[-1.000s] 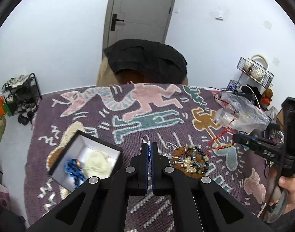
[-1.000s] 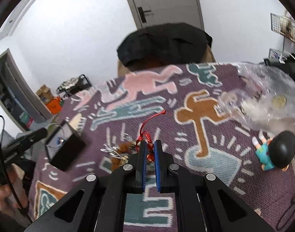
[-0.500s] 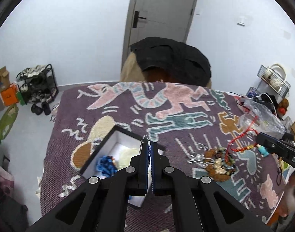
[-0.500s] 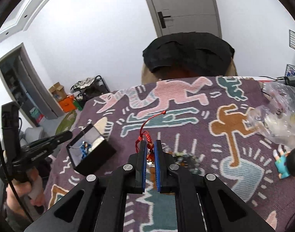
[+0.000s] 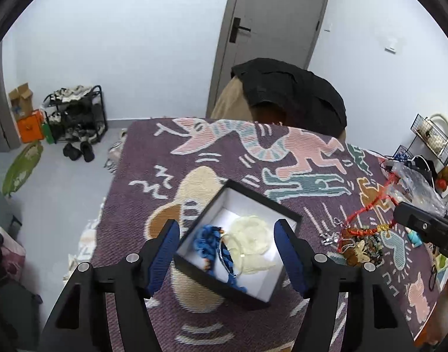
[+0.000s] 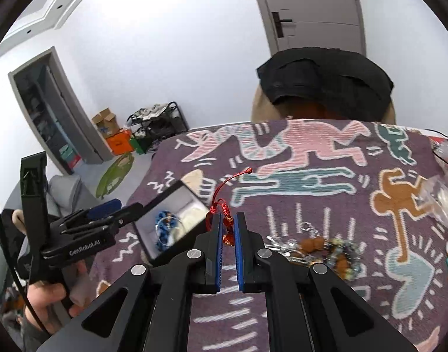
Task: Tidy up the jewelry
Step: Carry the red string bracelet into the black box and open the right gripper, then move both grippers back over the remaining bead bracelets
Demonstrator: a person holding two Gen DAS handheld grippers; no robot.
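Left gripper (image 5: 226, 236) fingers opening, spread above open black box (image 5: 254, 198). Right gripper (image 6: 227, 225) fingers clamped on red cord bracelet (image 6: 224, 205).

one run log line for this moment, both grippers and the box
left gripper: opening, nothing gripped, over box | right gripper: shut on red cord bracelet | box: open, holds blue beads, ring

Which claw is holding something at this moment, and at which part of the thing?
The right claw pinches the red cord bracelet just below its knot. The left claw, opening, holds nothing.
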